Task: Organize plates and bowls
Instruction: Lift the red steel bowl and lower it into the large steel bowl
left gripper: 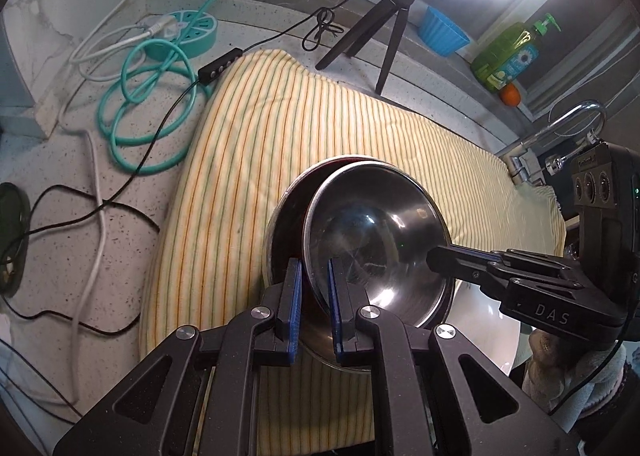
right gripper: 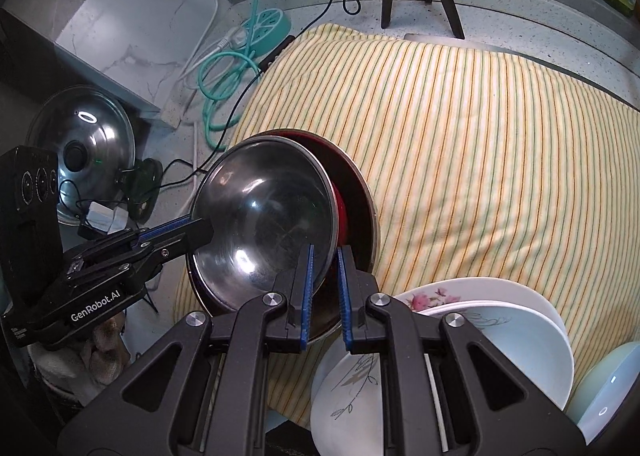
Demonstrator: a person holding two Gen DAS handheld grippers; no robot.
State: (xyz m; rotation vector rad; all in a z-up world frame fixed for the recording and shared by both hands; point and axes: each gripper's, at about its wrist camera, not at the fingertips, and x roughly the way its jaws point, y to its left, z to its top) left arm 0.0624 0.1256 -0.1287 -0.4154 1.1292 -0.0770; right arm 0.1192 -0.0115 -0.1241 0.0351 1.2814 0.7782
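My left gripper (left gripper: 314, 276) has its blue pads clamped on the near rim of the steel bowl (left gripper: 380, 232), one pad inside the wall and one outside. In the right wrist view my right gripper (right gripper: 325, 268) is pinched on the same bowl's rim at the opposite side, again with the wall between the pads. So both hands carry one bowl, each at lower centre of its own frame, the two grips facing each other across the opening.

The bowl is tilted, its mouth turned toward the cameras, and it sits partly inside a larger metal bowl (left gripper: 280, 212) with a red inner lining (right gripper: 343, 212) showing as a crescent behind it. I cannot tell whether the two touch. Both lie over the striped cloth (left gripper: 280, 128).

The relation that matters: the larger bowl lies just beyond the held one, away from my fingers, so nesting calls, I judge, for levelling the rim evenly with both hands.

The white plates (right gripper: 520, 336) are stacked at the lower right of the right view, nearer my right hand. A pot lid (right gripper: 80, 136) leans at the left.
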